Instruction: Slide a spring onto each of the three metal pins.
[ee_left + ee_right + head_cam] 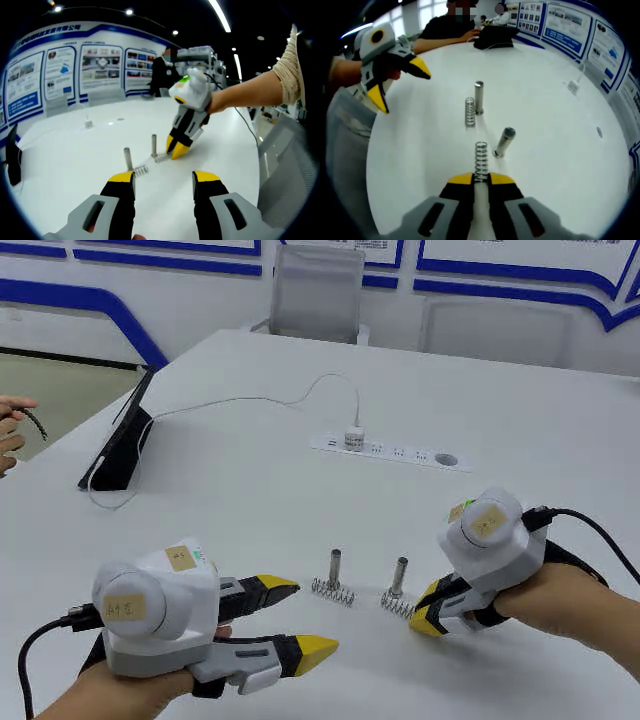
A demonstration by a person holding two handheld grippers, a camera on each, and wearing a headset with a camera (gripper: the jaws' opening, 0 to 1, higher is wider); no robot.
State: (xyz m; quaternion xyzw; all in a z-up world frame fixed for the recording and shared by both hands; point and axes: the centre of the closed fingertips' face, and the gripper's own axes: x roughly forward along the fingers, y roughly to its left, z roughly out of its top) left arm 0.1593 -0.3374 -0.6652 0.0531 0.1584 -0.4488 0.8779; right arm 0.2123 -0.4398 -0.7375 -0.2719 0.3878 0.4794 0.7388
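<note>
My right gripper has its fingers pinched on the right end of a spring that lies flat on the counter, its axis running leftward. The upright pin stands just on the spring's far side. My left gripper hangs farther off, fingers spread wide and empty.

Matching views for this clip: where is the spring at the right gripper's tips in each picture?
Head view: spring lies right of centre, at the right gripper tips.
Left gripper view: spring at centre, by the yellow tips coming in from the right.
Right gripper view: spring low centre, its near end between the jaws.
Shared landmark: the pin close beside it.
</note>
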